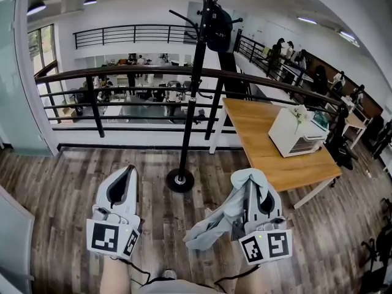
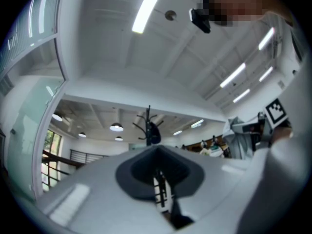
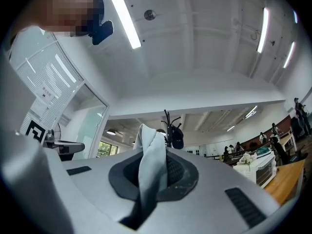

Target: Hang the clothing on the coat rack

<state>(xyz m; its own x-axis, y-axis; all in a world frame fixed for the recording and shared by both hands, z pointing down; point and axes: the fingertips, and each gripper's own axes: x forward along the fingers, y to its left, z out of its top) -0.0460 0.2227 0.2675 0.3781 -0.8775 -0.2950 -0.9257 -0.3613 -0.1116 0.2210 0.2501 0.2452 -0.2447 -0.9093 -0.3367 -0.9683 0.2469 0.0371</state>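
A black coat rack stands on the wood floor straight ahead, its round base just beyond my grippers. A dark item hangs from its top hooks. My right gripper is shut on a pale grey-blue garment, which bunches over the jaws and trails down to the left. In the right gripper view the cloth sticks up between the jaws, with the rack behind it. My left gripper is shut on nothing, left of the base; its own view shows the rack far off.
A dark metal railing runs behind the rack, over a lower floor. A wooden table with a white appliance stands to the right. A glass partition lies on the left. People stand at the far right.
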